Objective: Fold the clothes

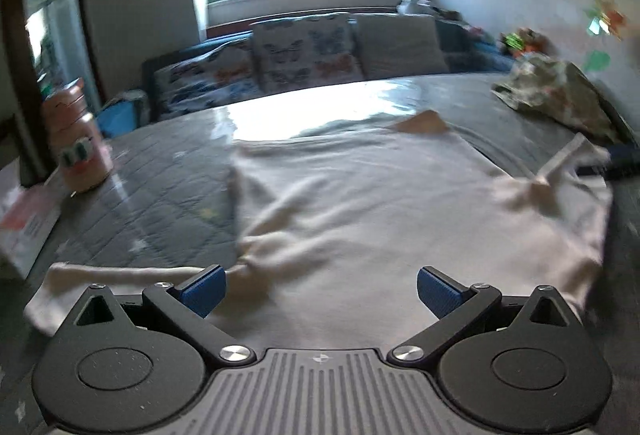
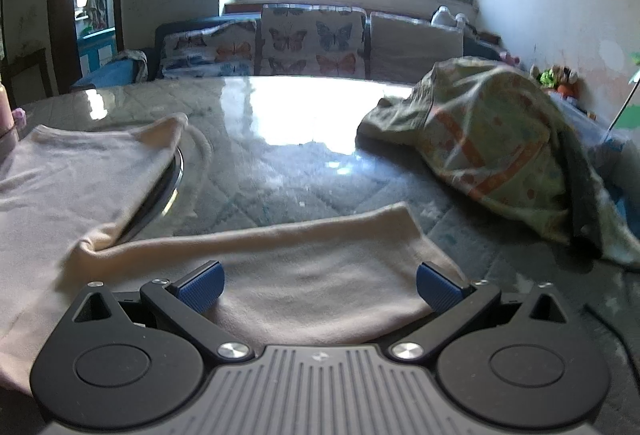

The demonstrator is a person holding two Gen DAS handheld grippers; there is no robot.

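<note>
A pale shirt lies spread on the table, likely flattened so its sleeves can be folded. Each hand-held gripper, left and right, hovers over the shirt's near edge, jaws wide apart and empty. A patterned garment sits heaped beyond the shirt, seemingly awaiting folding.

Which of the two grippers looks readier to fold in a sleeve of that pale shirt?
Probably the right gripper: open, with a sleeve lying flat between its fingers. The left gripper faces the shirt's body.
</note>
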